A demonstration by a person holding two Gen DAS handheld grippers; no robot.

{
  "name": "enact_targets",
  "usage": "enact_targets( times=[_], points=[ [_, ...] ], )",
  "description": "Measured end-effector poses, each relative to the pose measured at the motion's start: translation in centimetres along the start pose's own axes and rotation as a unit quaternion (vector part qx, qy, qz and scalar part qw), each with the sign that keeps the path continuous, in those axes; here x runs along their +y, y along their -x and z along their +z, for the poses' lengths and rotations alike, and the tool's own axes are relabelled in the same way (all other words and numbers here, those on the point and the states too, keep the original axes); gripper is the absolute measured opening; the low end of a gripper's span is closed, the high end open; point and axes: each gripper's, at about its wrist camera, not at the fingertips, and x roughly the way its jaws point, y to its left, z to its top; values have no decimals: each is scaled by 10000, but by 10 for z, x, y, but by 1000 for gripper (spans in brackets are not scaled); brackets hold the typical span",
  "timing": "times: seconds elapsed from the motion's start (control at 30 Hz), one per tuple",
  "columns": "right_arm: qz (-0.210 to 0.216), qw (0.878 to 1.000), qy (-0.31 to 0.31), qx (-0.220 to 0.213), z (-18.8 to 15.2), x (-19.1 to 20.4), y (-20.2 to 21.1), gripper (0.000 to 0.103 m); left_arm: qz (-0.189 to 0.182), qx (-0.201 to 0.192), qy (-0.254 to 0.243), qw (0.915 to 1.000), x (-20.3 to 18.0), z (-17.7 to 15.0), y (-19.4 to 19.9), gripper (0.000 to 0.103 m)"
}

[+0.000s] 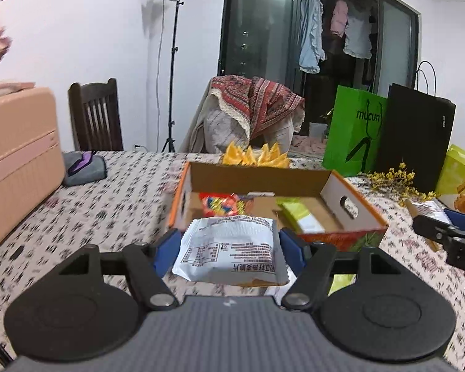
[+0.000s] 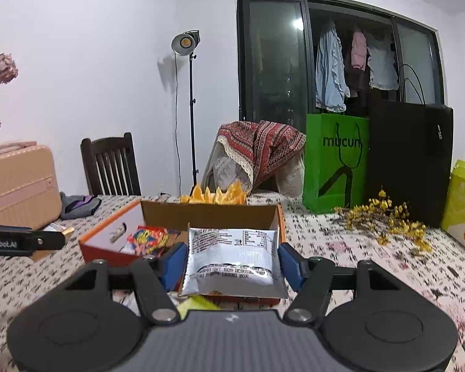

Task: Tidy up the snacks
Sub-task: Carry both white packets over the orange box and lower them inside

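My left gripper [image 1: 229,248] is shut on a silver snack packet [image 1: 229,251], held flat above the patterned table just short of the open cardboard box [image 1: 334,186]. Inside the box lie a red snack bag [image 1: 220,204] and a green-and-white packet [image 1: 300,215]. My right gripper [image 2: 229,262] is shut on a second silver snack packet [image 2: 232,263], lifted in front of the same box [image 2: 108,234], where the red snack bag [image 2: 148,238] shows. The right gripper's tip appears at the right edge of the left wrist view, the left gripper's tip at the left edge of the right wrist view.
A pink suitcase [image 1: 18,167] stands at the table's left. A green paper bag [image 1: 353,133], a black bag [image 1: 415,136] and a yellow-green bag [image 1: 462,179] stand at the right, with dried yellow flowers [image 1: 396,179] before them. A grey pouch [image 1: 83,167] lies near the far left edge.
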Motion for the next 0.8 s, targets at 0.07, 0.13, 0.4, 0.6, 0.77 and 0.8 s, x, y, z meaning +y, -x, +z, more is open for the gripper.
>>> enact_targets(
  times=[0.07,0.13,0.4,0.6,0.77,0.8],
  points=[
    [-5,10000,1,-23,7,0,-8,64,4,3,-52,10000,-7,8,-9,71],
    [-22,10000,-9,-24,15,-2,-17,64,39,-3,-111,9999,-14,15,-17,71],
    [-67,10000,-54,25,41,-5,-62,64,154,2,-118,9998,-32,38,-56,71],
    [-108,9991,-342,207,46,-8,-108,64,253,158,14,9996,-32,47,-94,71],
    [-132,9983,-490,291,38,-9,-143,64,520,208,175,9983,-27,45,-125,71],
    [-134,9984,-491,253,34,-10,-147,64,591,200,183,9979,-25,44,-131,71]
  ],
)
